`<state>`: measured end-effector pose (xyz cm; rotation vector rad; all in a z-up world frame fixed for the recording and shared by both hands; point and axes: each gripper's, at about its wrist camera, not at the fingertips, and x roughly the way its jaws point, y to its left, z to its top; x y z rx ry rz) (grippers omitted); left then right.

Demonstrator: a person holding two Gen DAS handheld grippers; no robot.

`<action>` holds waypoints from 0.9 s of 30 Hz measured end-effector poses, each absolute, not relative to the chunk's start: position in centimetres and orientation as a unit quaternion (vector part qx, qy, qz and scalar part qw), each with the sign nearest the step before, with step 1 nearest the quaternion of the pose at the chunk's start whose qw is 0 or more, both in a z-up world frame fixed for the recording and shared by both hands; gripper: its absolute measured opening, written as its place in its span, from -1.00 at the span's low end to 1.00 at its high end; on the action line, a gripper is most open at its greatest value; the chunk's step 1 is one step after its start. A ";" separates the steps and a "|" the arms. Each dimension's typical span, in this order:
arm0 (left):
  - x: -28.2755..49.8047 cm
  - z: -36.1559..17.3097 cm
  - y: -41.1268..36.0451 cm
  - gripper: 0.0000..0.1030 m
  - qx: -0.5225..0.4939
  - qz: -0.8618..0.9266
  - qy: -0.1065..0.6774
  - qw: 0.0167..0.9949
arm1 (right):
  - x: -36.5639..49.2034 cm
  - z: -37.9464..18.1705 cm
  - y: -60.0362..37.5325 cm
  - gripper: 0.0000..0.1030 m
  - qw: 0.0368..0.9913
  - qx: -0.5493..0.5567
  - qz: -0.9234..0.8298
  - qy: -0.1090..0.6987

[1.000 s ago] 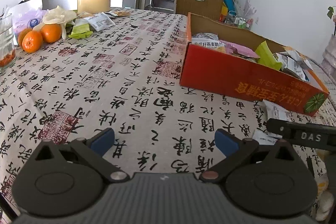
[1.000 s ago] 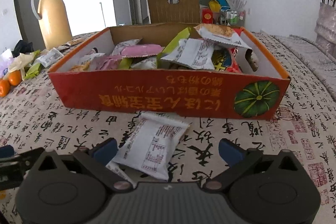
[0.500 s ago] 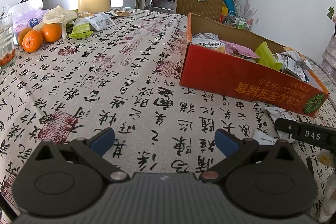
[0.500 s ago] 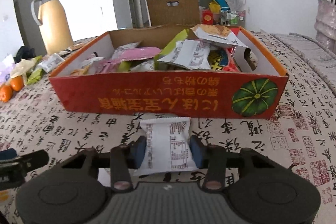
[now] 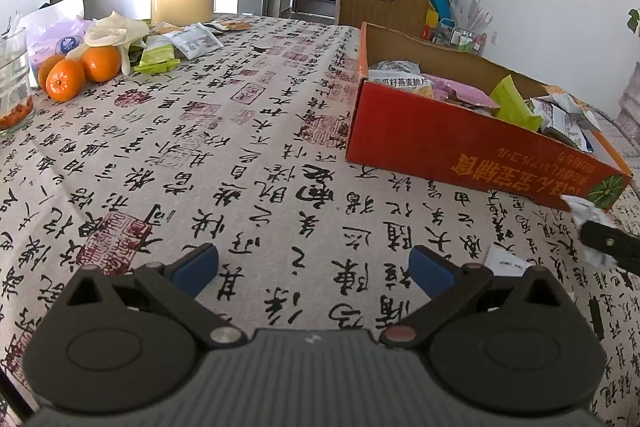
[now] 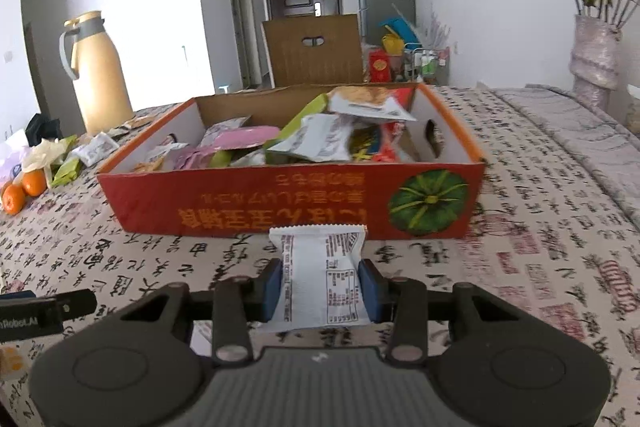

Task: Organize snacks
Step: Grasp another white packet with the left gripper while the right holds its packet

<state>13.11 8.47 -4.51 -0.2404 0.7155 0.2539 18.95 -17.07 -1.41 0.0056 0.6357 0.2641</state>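
Gripping white snack packet in my right tool, blue pads pressed on both its sides, jaws having just closed onto it; packet off worktop. Red snack box at 12 o'clock, just beyond packet, heaped with wrappers. My left tool gapes wide, nothing between pads, over bare cloth; oranges at 10 o'clock.

Snack packet before box, on tablecloth
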 end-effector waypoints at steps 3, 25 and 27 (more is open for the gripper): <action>13.1 -4.3 8.4 1.00 -0.119 0.122 0.348 0.922 | 18.4 -1.3 -18.3 -0.22 0.944 0.007 0.123 0.307; 13.8 -2.5 0.6 1.00 -0.024 0.043 0.368 0.929 | 15.8 -2.4 -23.6 -0.22 0.947 0.047 0.105 0.300; 14.0 -2.6 -0.1 1.00 -0.019 0.035 0.372 0.927 | 15.8 -2.6 -23.8 -0.22 0.947 0.051 0.104 0.300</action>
